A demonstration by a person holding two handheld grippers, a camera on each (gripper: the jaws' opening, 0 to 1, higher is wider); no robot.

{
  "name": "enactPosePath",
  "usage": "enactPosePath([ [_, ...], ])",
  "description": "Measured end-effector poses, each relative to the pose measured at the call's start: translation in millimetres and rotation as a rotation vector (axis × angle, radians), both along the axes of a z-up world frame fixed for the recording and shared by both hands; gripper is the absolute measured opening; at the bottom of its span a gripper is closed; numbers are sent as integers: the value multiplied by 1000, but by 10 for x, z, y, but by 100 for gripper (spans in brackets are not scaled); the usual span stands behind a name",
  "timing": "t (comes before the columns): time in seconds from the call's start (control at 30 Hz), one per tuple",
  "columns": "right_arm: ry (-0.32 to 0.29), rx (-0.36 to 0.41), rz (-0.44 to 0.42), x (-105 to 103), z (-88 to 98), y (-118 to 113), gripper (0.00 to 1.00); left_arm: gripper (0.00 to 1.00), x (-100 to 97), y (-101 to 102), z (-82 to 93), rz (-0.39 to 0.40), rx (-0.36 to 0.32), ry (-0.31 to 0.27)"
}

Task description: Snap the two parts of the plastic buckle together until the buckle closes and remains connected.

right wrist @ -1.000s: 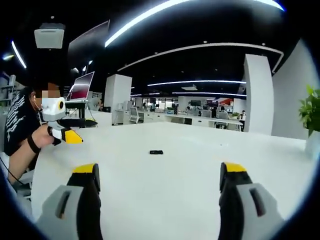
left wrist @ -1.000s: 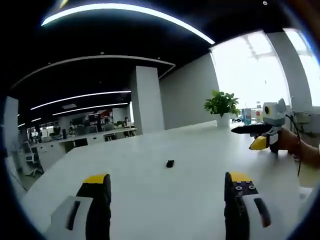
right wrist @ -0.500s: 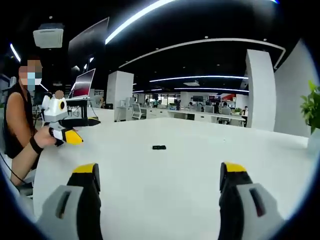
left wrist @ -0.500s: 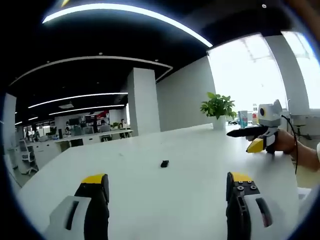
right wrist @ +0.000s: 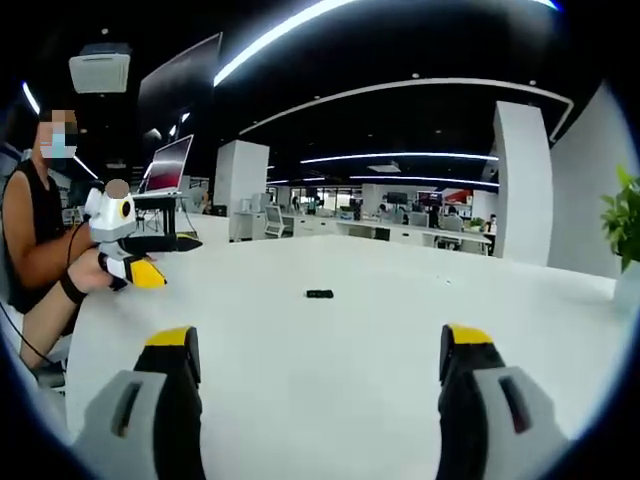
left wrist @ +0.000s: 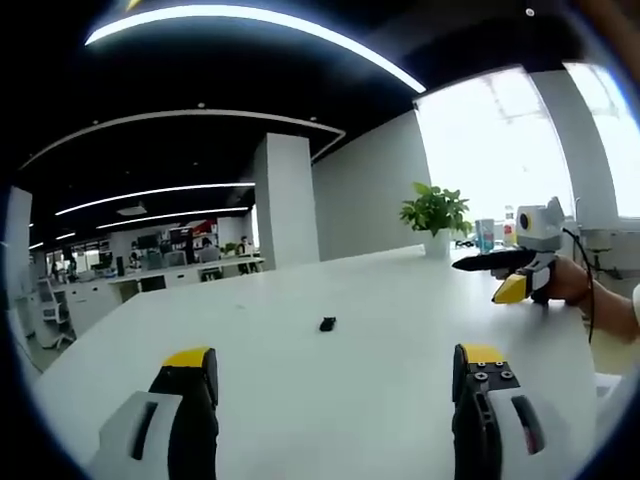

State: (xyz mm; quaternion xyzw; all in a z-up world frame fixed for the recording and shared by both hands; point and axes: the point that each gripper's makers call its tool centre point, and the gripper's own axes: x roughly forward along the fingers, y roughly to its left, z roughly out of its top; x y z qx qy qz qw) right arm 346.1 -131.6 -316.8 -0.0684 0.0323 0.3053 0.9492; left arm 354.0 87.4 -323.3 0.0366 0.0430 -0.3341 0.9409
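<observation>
The buckle [left wrist: 327,323] lay alone on the white tabletop [left wrist: 330,400], a small dark piece well ahead of both my grippers and touching neither. In the right gripper view the buckle [right wrist: 319,294] read as a short flat bar with its long axis running across the picture, left to right. In the left gripper view it looked stubbier, seen closer to end-on. It was too small for me to tell whether it was one part or two parts joined.

My left gripper [left wrist: 335,375] hung above the tabletop with its jaws spread wide and nothing between them, yellow tips up, the buckle sitting in the gap far beyond them. My right gripper [right wrist: 320,352] was the same: jaws wide apart, empty, the buckle centred between them but well off.

Each gripper also showed from the other side. My right gripper [left wrist: 510,287] appeared at the right of the left gripper view, held in my hand [left wrist: 572,282] over the tabletop's far edge. My left gripper [right wrist: 150,273] appeared at the left of the right gripper view, gripped in my other hand [right wrist: 92,270].

Beyond the tabletop a potted plant [left wrist: 436,214] stood near a bright window [left wrist: 500,140], and a white pillar [left wrist: 288,200] rose behind the desk rows of an open office.
</observation>
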Motion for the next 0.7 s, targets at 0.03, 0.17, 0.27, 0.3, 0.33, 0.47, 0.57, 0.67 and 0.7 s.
enactPosePath([
  [0.03,1,0,1,-2,-1,0,100,99,-7,2,-3,-1,6,0],
  [0.17,-2,4,4,-3,6,1,100,99,-15,3,-6,-1,7,3],
  [0.27,4,-4,4,-3,-10,5,100,99,-22,-7,-3,-6,-5,4],
  [0.3,4,-7,5,-4,-13,7,100,99,-26,-12,-13,-6,1,6],
  [0.33,4,-7,8,-6,-15,12,100,99,-28,-17,-25,-6,8,8],
  [0.47,2,-3,11,-11,-10,15,100,99,-38,-35,-36,-7,20,4],
  [0.57,16,-15,22,-23,-41,35,100,99,-42,-35,-59,1,48,6],
  [0.67,4,-9,19,-24,-17,31,100,99,-74,-49,-59,-4,43,9],
  [0.7,3,4,23,-30,-9,31,100,99,-81,-53,-56,-7,36,11],
])
